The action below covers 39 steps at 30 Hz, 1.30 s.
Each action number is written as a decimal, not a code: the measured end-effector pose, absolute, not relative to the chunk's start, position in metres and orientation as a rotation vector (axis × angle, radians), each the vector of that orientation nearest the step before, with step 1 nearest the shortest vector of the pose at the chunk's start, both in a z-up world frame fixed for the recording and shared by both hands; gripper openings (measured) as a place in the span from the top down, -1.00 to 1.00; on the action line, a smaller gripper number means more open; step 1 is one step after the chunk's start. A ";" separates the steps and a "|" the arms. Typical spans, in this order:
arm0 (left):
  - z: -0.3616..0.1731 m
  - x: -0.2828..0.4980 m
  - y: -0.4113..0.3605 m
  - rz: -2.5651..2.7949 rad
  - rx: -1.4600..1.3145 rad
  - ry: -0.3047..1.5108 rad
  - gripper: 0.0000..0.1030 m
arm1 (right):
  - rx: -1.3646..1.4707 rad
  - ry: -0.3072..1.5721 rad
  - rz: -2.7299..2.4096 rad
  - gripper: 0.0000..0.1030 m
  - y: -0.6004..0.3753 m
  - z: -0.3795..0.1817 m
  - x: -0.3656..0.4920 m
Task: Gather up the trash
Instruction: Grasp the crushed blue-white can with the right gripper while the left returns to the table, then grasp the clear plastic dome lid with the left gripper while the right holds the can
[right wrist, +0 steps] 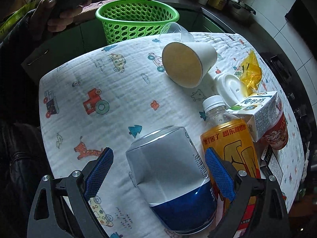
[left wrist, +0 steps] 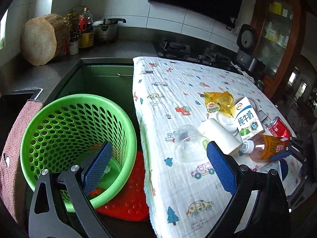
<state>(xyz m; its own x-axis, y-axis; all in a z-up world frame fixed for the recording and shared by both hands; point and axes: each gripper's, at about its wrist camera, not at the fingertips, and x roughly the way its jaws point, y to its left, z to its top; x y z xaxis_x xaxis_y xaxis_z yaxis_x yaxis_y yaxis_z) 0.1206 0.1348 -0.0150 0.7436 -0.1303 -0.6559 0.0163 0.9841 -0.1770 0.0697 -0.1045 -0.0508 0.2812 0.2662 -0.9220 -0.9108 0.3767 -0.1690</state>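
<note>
**Open grippers over a table of trash, basket waiting at the left**

Left wrist view. My left gripper hangs released, jaws wide apart and holding nothing. One finger lies over the mouth of the green basket, the other over the patterned cloth that covers the table. The basket stands on the floor just beside the table edge, on a red mat. The trash sits bunched at the far right of the cloth: a clear cup on its side, a white paper cup, a milk carton, a yellow wrapper, an orange bottle and a red can.

Right wrist view. My right gripper is also released, and straddles a blue-and-silver can that lies on its side between the fingers; neither pad appears to press it. The orange bottle lies just beside the can, close to the right-hand finger. The basket is beyond the far table edge, with the clear cup between it and the paper cup.

Risks, as I judge them. The can may roll out of a closing grip, since it rests on its curved side. The right-hand finger may catch the bottle and drag it along. A carry towards the basket could knock the clear cup off the edge.
</note>
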 end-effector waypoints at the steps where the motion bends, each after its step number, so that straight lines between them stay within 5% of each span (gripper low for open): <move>1: -0.015 0.127 0.132 -0.087 -0.163 0.739 -0.84 | -0.837 0.967 0.920 -0.76 -0.104 -0.054 0.070; 8: -0.024 0.181 0.108 -0.149 -0.176 0.874 -0.84 | -0.845 0.997 0.912 -0.51 -0.107 -0.057 0.068; 19: -0.056 0.223 0.092 -0.217 -0.211 1.036 -0.81 | -0.781 1.070 0.889 -0.48 -0.118 -0.056 0.070; 23: -0.066 0.228 0.099 -0.255 -0.286 1.076 -0.53 | -0.779 1.077 0.889 -0.48 -0.118 -0.056 0.071; 33: -0.085 0.227 0.104 -0.322 -0.398 1.129 -0.45 | -0.787 1.081 0.875 -0.47 -0.114 -0.063 0.073; 36: -0.084 0.226 0.103 -0.345 -0.413 1.121 -0.19 | -0.787 1.081 0.868 -0.45 -0.112 -0.063 0.073; 39: -0.080 0.222 0.100 -0.335 -0.378 1.103 -0.19 | -0.776 1.070 0.861 -0.43 -0.113 -0.059 0.074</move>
<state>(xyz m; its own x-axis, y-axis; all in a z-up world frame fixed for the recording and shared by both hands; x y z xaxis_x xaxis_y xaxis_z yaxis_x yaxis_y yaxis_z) 0.2220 0.0995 -0.0801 0.4133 -0.4427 -0.7957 0.0749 0.8874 -0.4548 0.0739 -0.1126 -0.0587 0.2370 0.2095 -0.9486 -0.8817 0.4564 -0.1195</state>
